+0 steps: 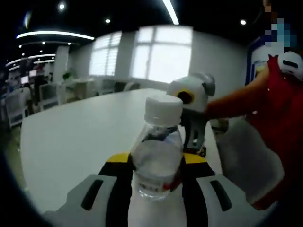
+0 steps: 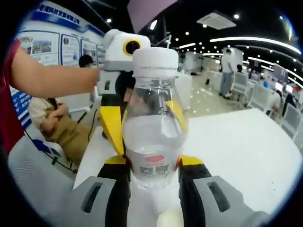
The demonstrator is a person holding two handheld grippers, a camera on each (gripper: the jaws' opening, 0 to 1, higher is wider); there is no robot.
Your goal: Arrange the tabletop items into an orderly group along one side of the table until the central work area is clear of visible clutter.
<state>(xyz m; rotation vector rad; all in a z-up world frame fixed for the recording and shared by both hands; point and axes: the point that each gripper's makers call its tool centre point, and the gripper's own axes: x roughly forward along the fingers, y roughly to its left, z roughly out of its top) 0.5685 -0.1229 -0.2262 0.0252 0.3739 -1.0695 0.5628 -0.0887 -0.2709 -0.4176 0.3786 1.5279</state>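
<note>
Left gripper view: jaws clamping bottle [image 1: 157,156]

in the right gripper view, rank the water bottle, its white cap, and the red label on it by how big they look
Largest to smallest as they look in the right gripper view:
1. The water bottle, which both grippers hold between their jaws.
2. Its white cap.
3. The red label, a small patch low on the bottle.
The bottle sits very near the camera, so this is apparent size only.

bottle [image 1: 156,156] base: hidden between tool jaws | label [image 2: 154,166] print: too small to read
</note>
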